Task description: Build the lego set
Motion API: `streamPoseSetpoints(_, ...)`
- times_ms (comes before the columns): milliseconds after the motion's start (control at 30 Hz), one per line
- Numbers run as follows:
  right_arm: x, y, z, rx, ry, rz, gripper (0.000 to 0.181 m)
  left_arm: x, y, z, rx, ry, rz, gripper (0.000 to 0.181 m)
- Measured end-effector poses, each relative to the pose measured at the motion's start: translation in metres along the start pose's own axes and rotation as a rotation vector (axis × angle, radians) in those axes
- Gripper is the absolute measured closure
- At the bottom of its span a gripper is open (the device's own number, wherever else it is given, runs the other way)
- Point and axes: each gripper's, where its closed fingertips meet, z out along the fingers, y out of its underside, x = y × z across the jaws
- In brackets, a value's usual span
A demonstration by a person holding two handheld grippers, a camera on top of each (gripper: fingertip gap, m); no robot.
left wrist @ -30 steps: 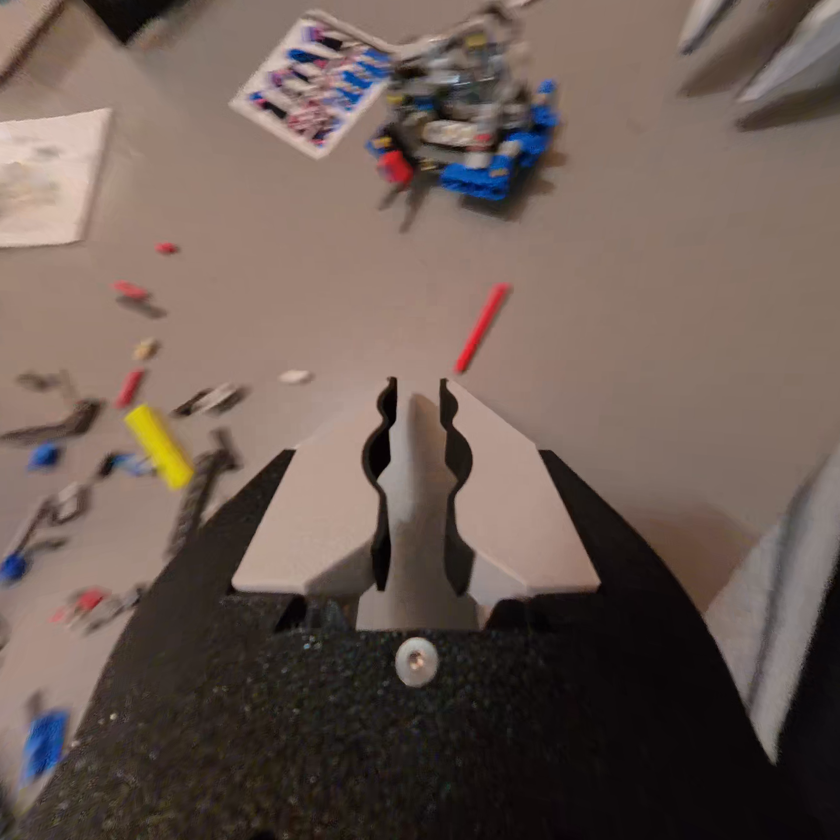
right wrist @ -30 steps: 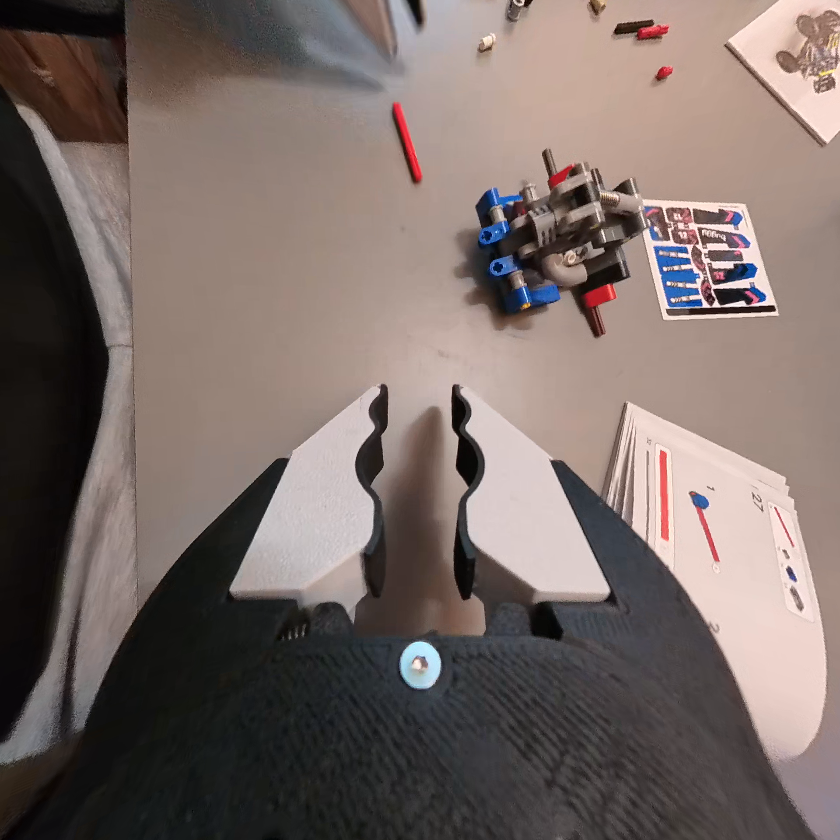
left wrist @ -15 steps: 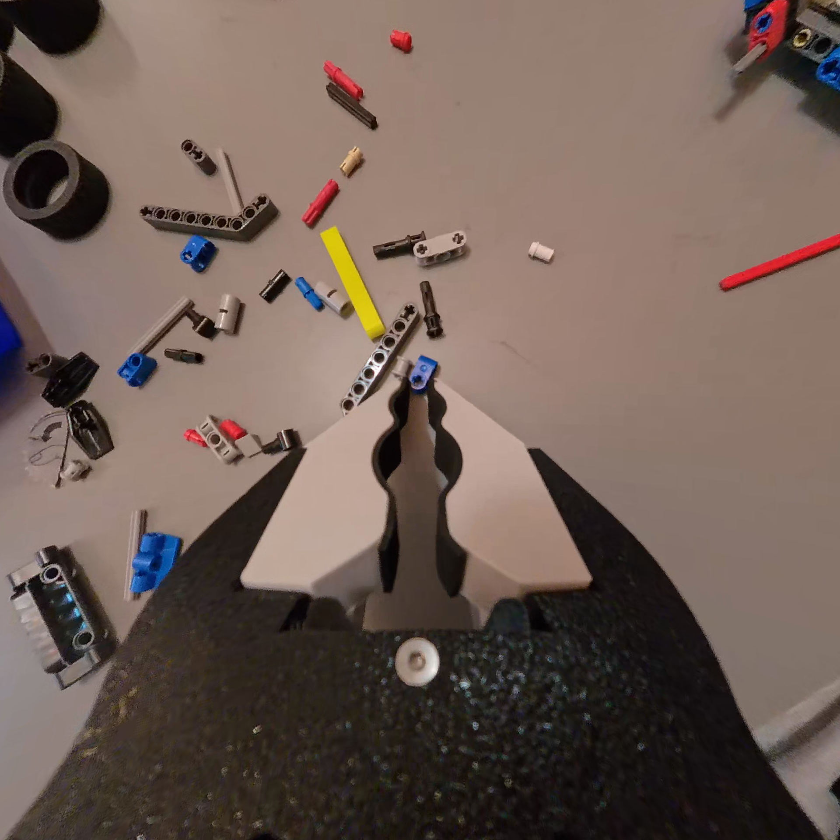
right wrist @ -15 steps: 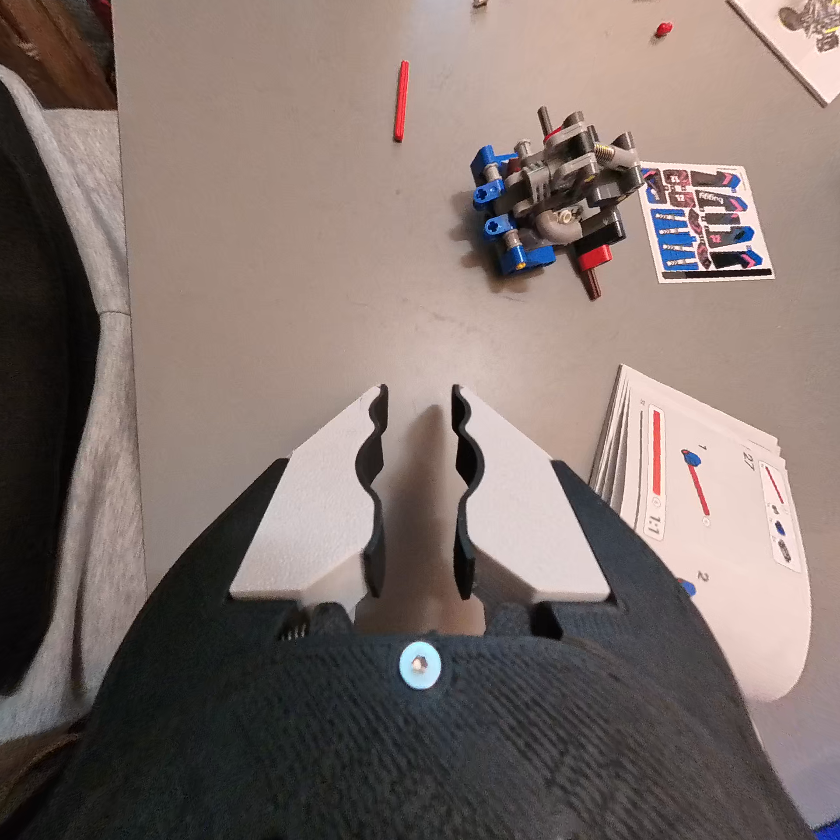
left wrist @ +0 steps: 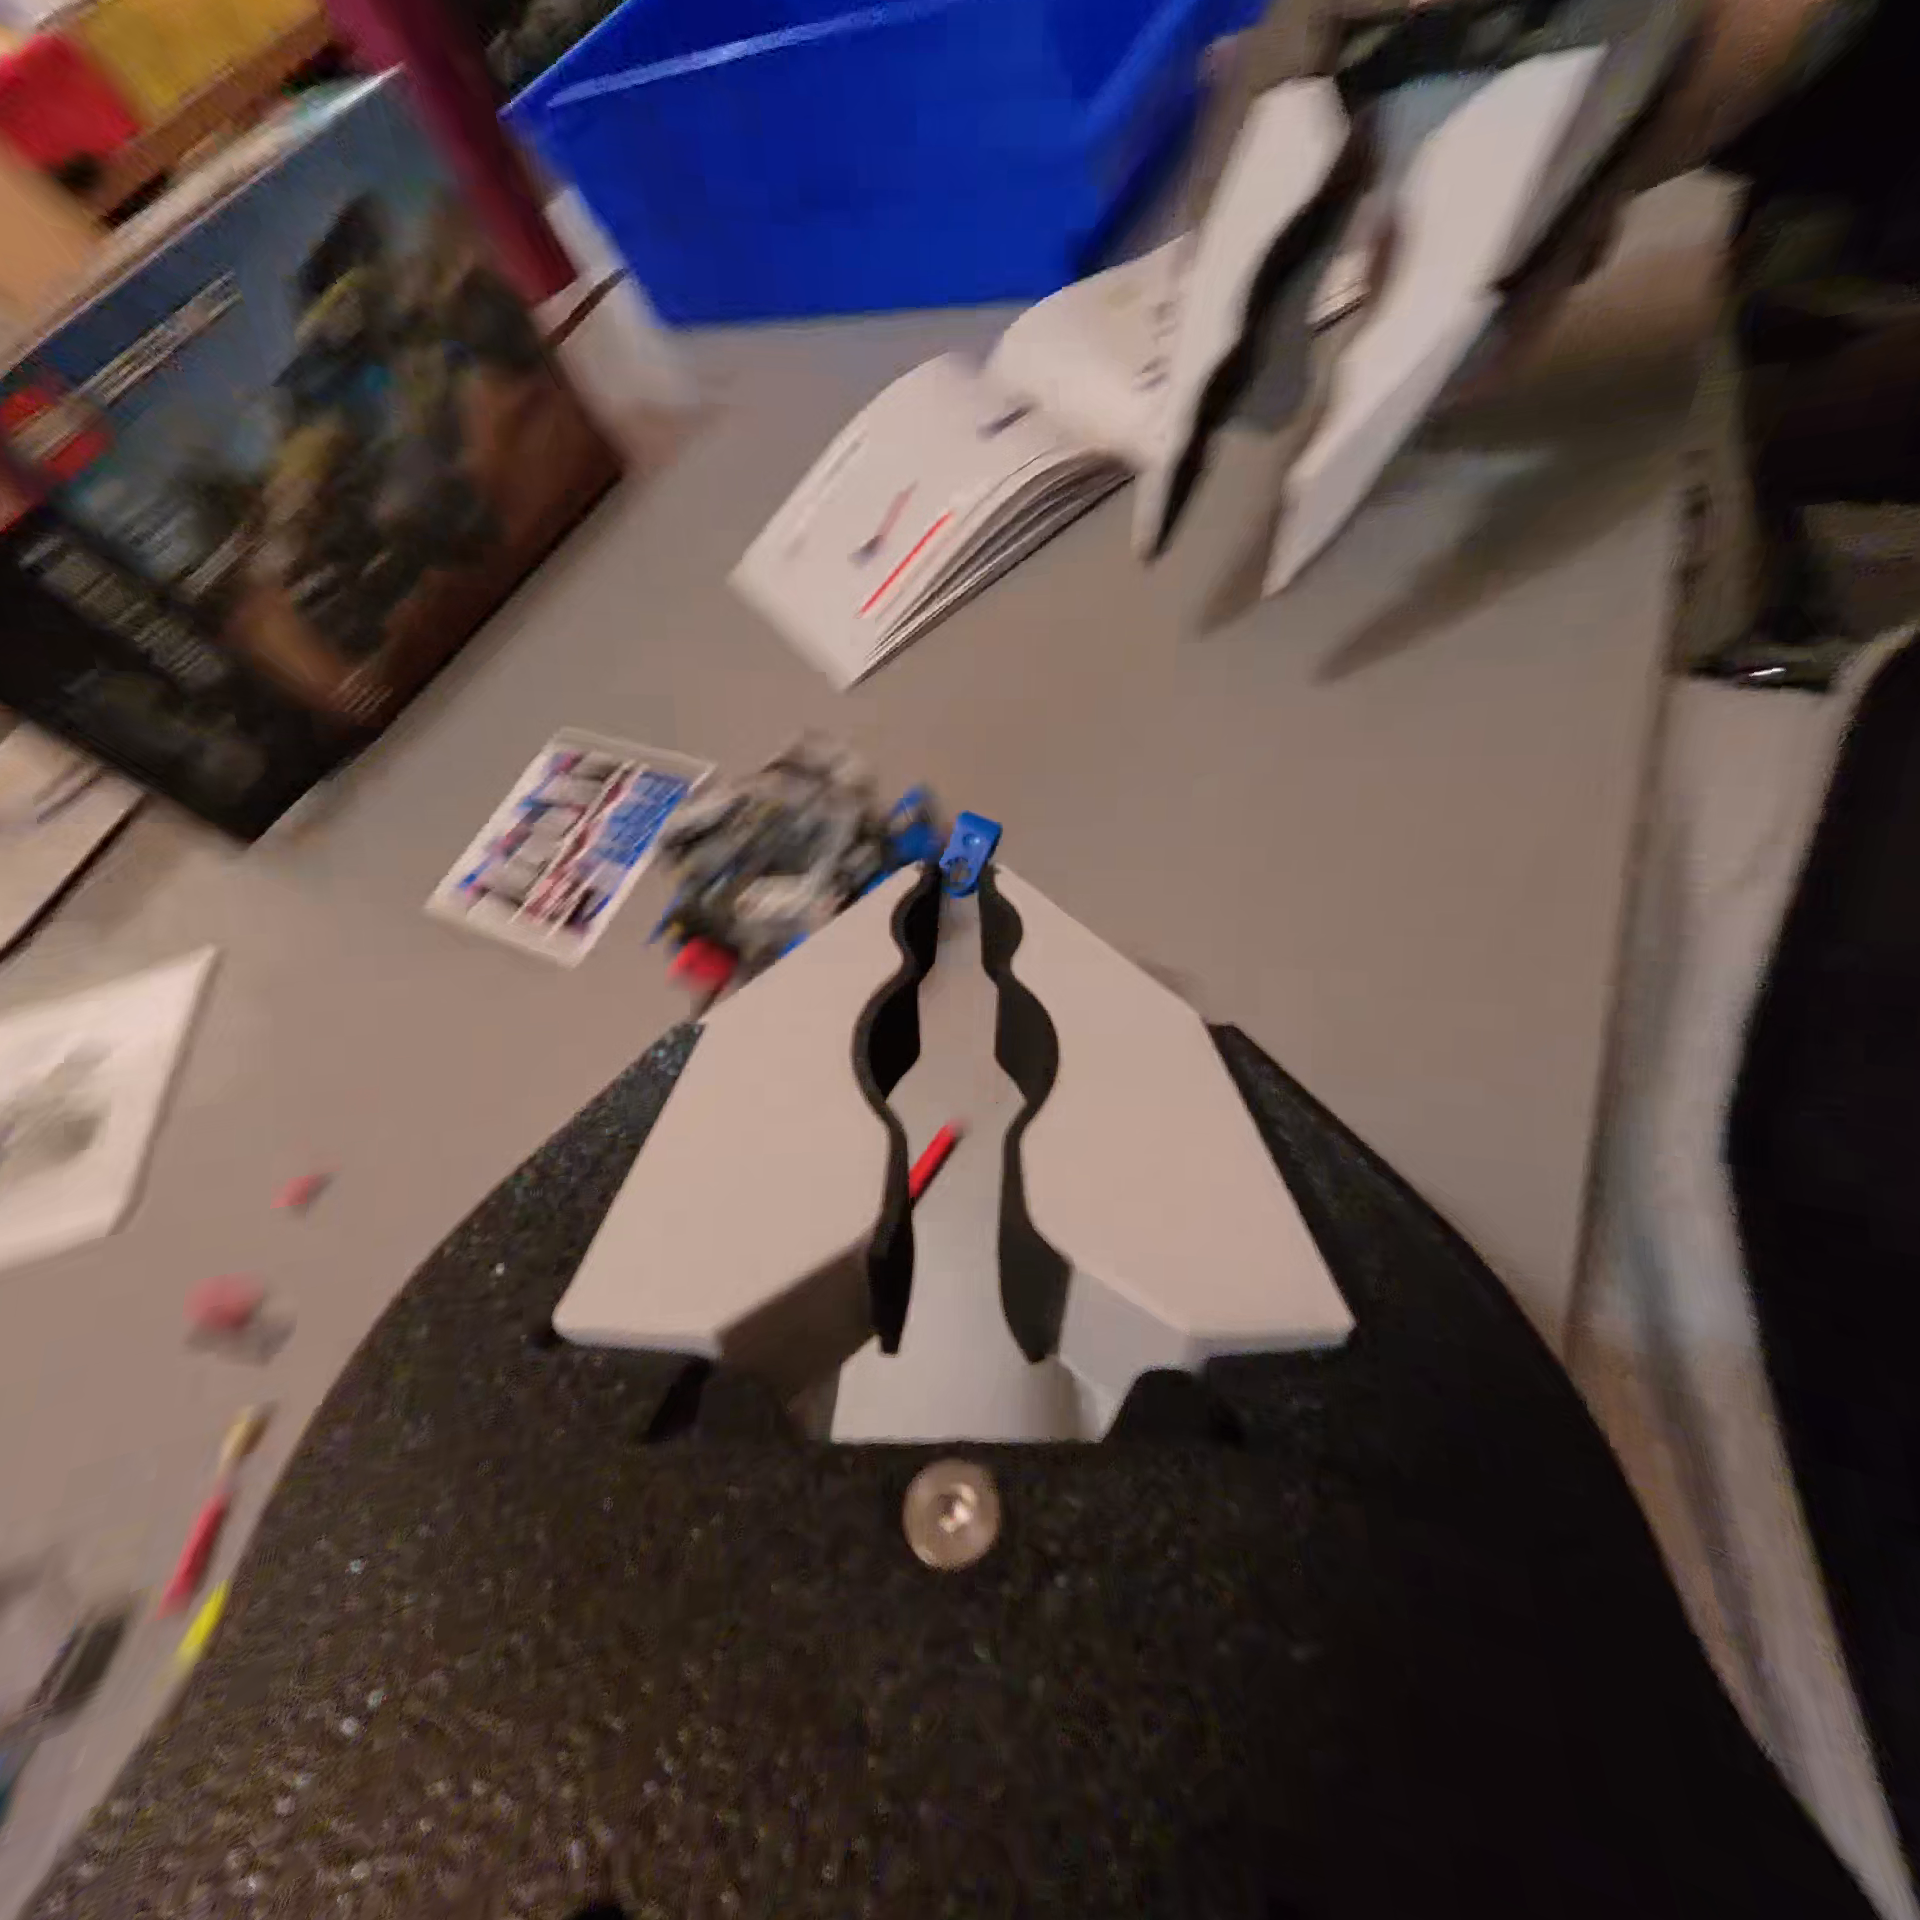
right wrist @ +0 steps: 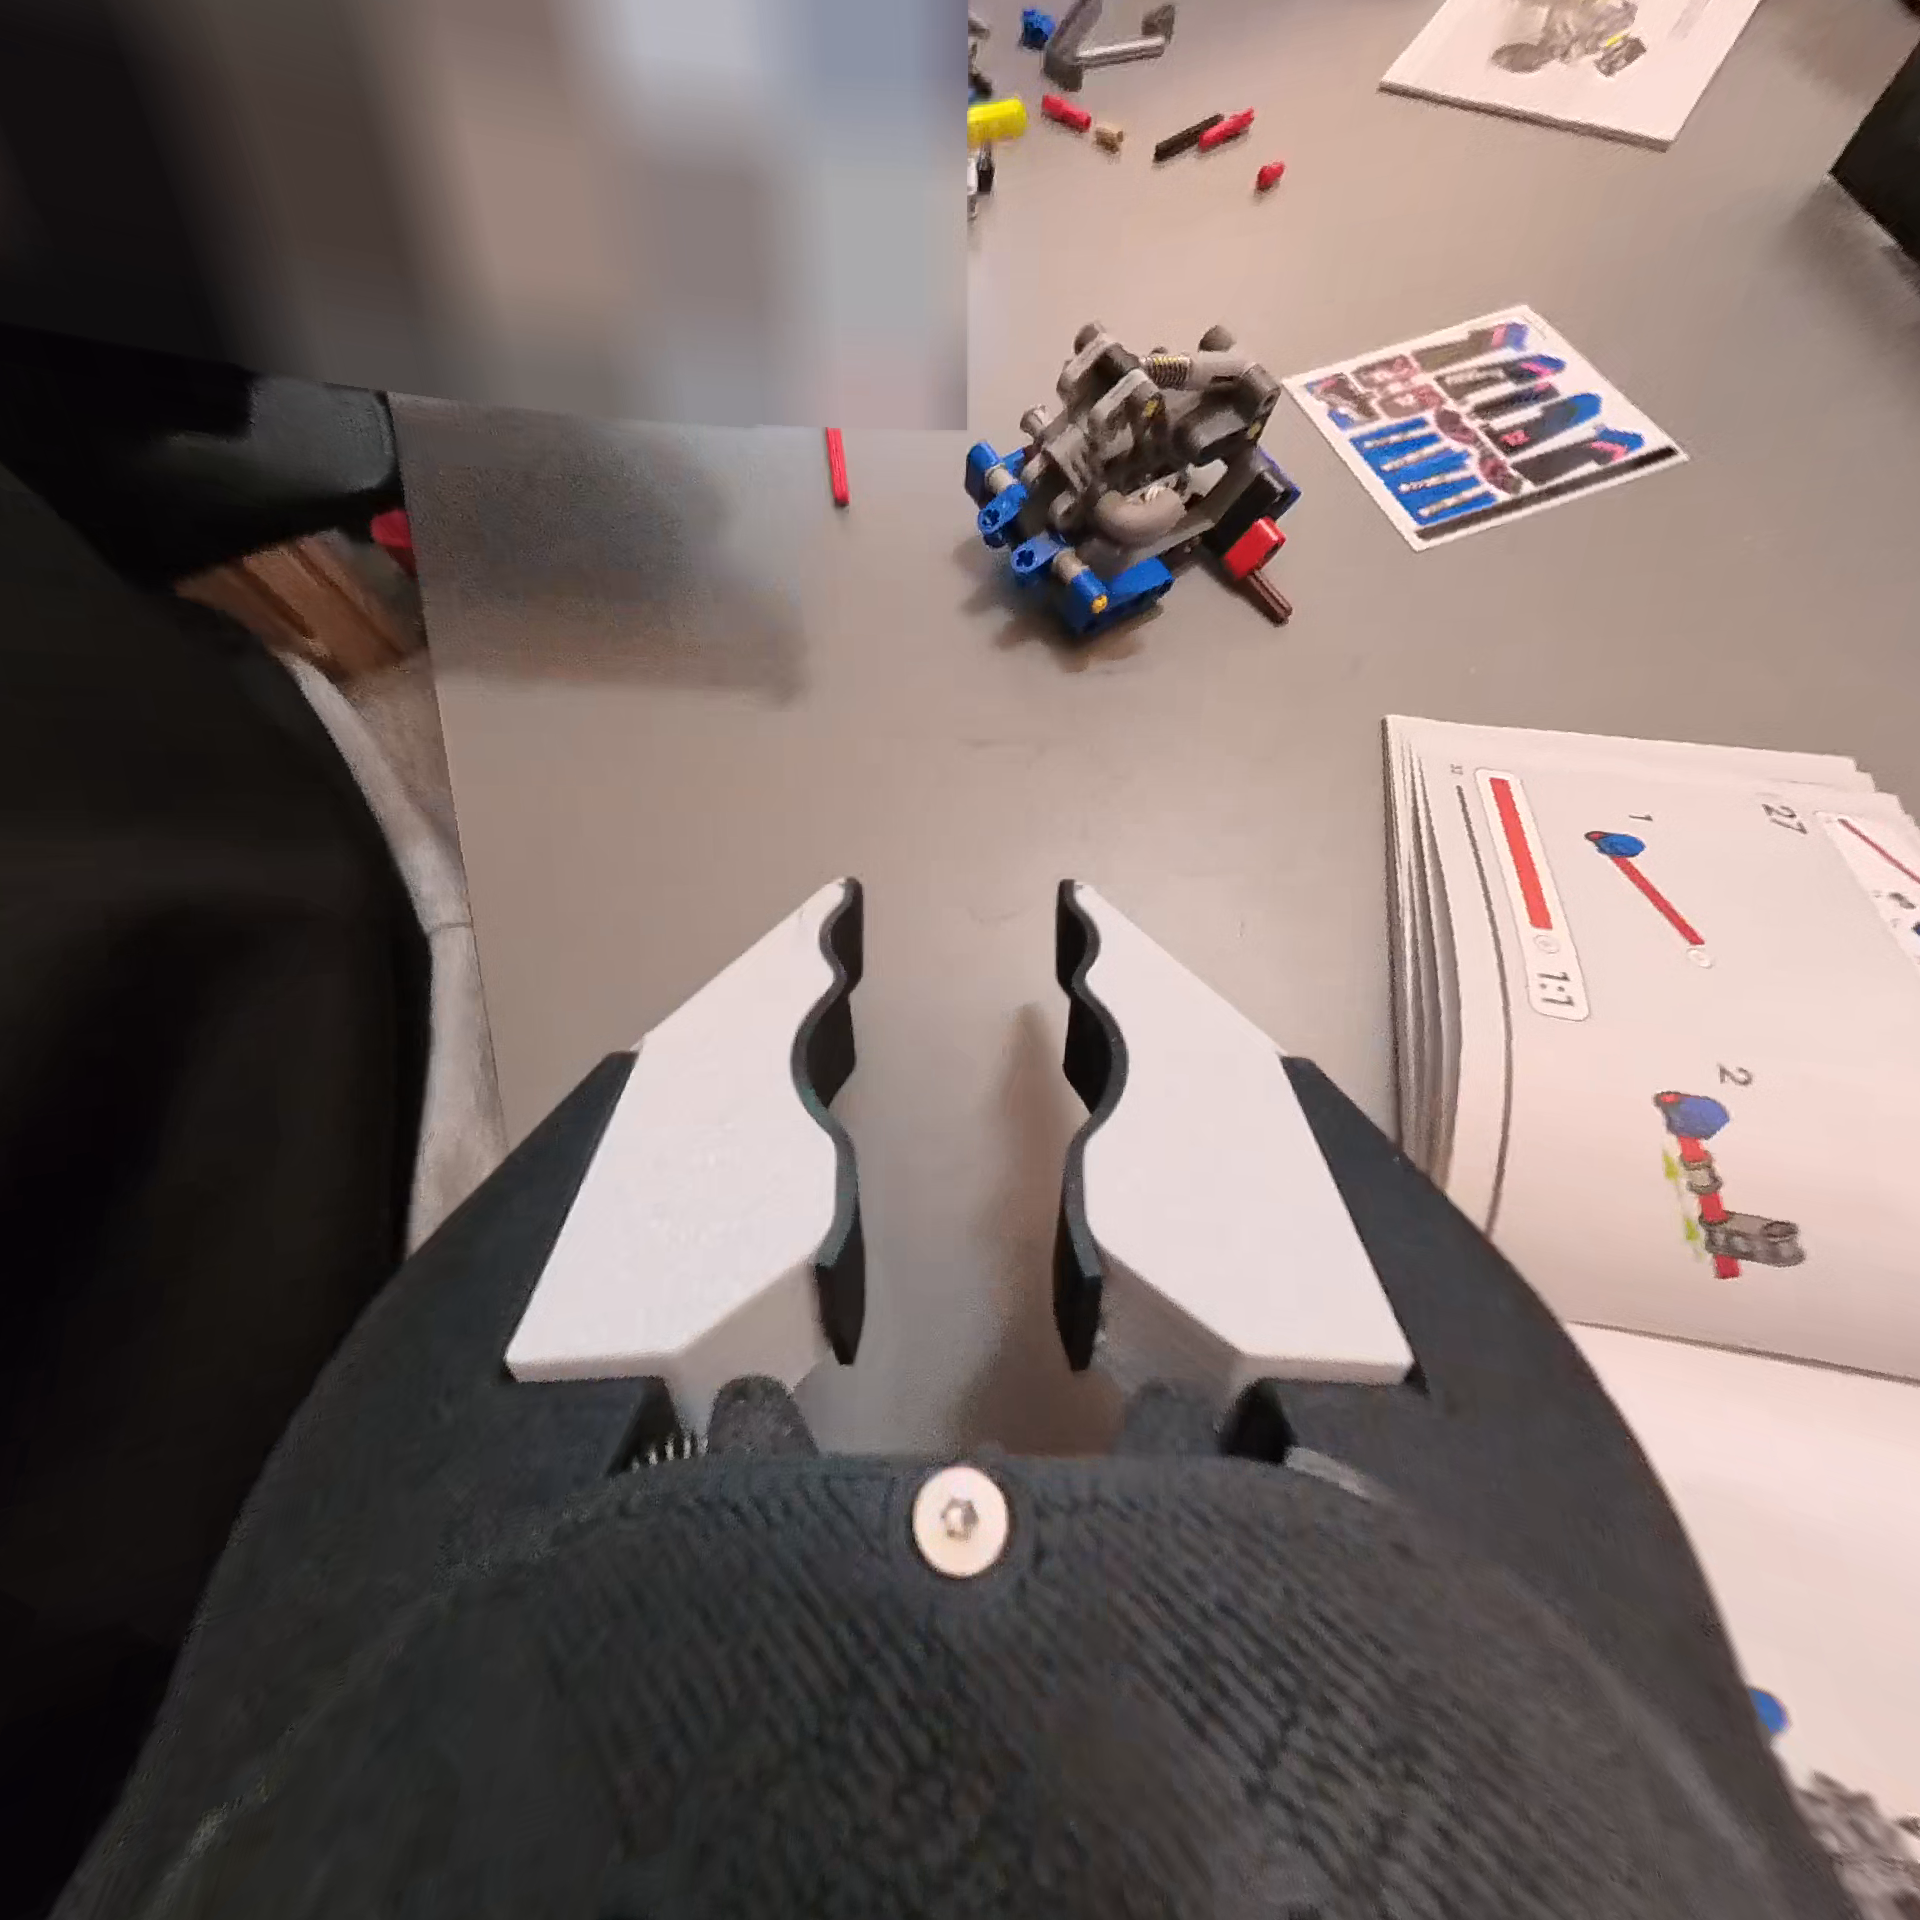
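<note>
My left gripper [left wrist: 958,883] is shut on a small blue connector piece [left wrist: 968,844], held at its tips above the grey table. The part-built grey and blue lego model [right wrist: 1127,488] stands on the table; in the left wrist view it shows blurred [left wrist: 779,862] just beyond the tips. A long red axle [right wrist: 836,468] lies left of the model; it also shows between my left fingers [left wrist: 932,1153]. My right gripper [right wrist: 958,894] is open and empty, over bare table well short of the model; it shows blurred in the left wrist view [left wrist: 1226,540].
An open instruction booklet [right wrist: 1621,1039] lies at the right, a sticker sheet [right wrist: 1486,426] beyond the model. Loose small parts [right wrist: 1112,114] lie at the far edge. A lego box [left wrist: 281,447] and a blue bin [left wrist: 883,156] stand behind. A person's dark clothing [right wrist: 177,1039] is at the left.
My left gripper took the blue connector from the loose parts pile and swung up toward the model. My right gripper opened wider and tilted up slightly.
</note>
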Motion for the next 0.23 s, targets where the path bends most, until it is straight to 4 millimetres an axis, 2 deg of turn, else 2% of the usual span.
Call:
streamPoseSetpoints(33,-0.001,0.002,0.001,-0.005,-0.007,0.017,0.145,0.015,-0.007,0.014,0.022,0.049,0.036,0.177)
streamPoseSetpoints(100,0.001,0.012,0.001,-0.06,-0.001,0.04,0.145,0.036,-0.011,0.039,0.005,0.112,0.123,0.177)
streamPoseSetpoints(233,0.003,0.017,0.002,-0.074,-0.004,0.008,0.146,0.06,0.007,0.067,-0.145,0.236,0.238,0.177)
